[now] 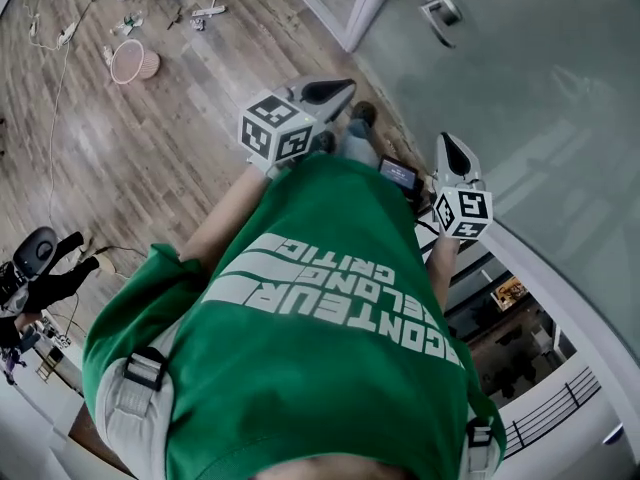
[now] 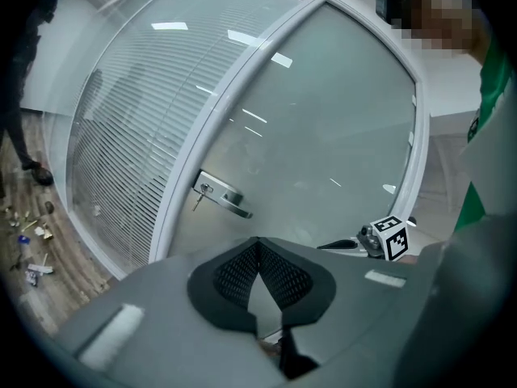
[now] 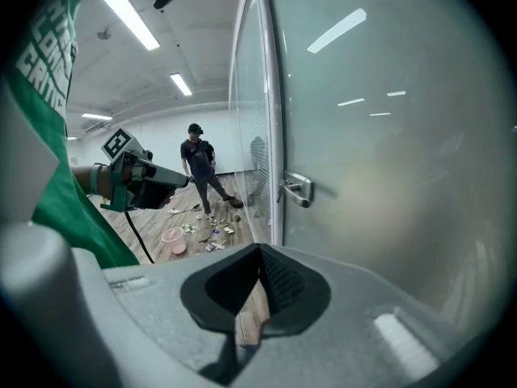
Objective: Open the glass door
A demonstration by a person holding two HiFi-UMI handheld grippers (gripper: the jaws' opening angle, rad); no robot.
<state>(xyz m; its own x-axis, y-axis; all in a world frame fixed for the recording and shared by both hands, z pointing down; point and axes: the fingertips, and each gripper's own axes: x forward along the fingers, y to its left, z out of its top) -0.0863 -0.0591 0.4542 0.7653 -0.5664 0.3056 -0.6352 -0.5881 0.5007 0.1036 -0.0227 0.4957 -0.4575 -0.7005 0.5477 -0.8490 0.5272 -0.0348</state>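
The frosted glass door [image 1: 540,98] stands closed at the right, and its metal lever handle [image 1: 440,13] lies well ahead of both grippers. In the left gripper view the handle [image 2: 222,196] has keys hanging from its lock, on the door [image 2: 323,136] beside a white frame. My left gripper [image 2: 258,241] is shut and empty, short of the handle. My right gripper [image 3: 260,250] is also shut and empty, and the handle [image 3: 296,189] sits beyond it on the door [image 3: 388,136]. Both the left gripper [image 1: 338,91] and the right gripper [image 1: 452,151] are held out in front of the green shirt.
A glass wall with slatted blinds [image 2: 121,160] adjoins the door on the left. On the wooden floor lie a pink basket [image 1: 133,61], scattered small items [image 1: 200,8] and cables. A person [image 3: 202,164] stands farther back. Black equipment [image 1: 40,268] sits at the left.
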